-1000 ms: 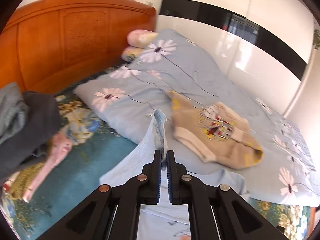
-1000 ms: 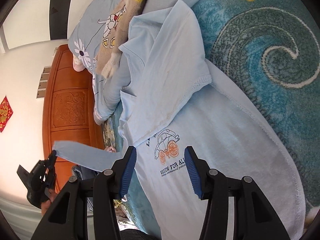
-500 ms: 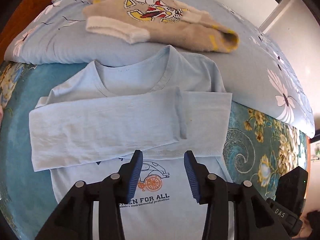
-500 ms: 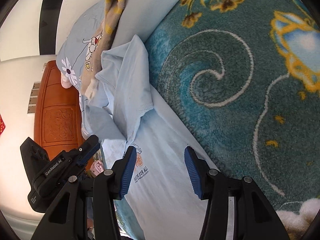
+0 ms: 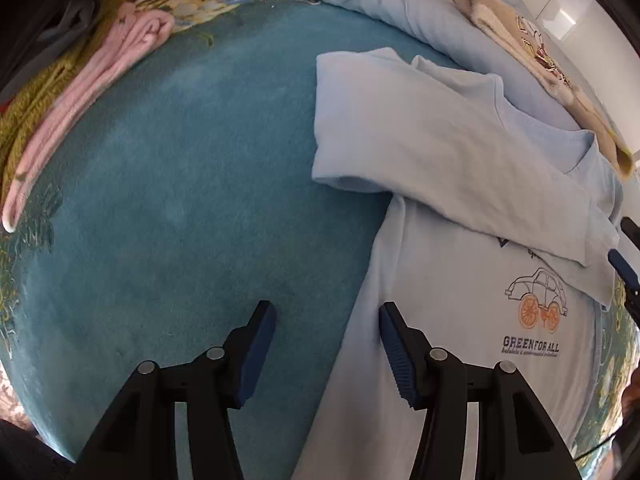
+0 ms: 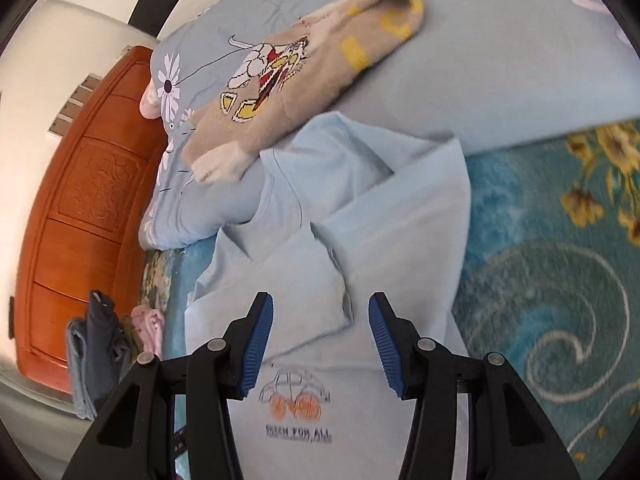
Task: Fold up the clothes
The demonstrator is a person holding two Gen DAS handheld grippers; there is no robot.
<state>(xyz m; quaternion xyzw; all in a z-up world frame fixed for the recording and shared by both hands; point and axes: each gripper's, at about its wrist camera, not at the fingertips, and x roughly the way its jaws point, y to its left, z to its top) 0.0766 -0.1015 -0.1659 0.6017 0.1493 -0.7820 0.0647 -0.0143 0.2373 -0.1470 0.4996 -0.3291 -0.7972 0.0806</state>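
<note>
Sleeves of the pale blue cotton T-shirt with a car print [image 5: 472, 264] lay crossed over its chest on the teal patterned rug [image 5: 180, 184], at the frame's right, ready for folding. My left gripper [image 5: 327, 350] was opening with nothing between its jaws, straddling the shirt's side edge; my right gripper [image 6: 316, 346] hung released and empty above the sleeves. A beige knitted sweater [image 6: 304, 76] crowded the collar at top, with a pink garment [image 5: 92, 92] at upper left.

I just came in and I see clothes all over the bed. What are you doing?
Someone is folding a light blue T-shirt spread on the teal blanket, using two handheld grippers. Both sleeves are already folded across its chest. The left gripper hovers over the shirt's side edge, its jaws opening and empty. The right gripper is open above the folded sleeves.
</note>
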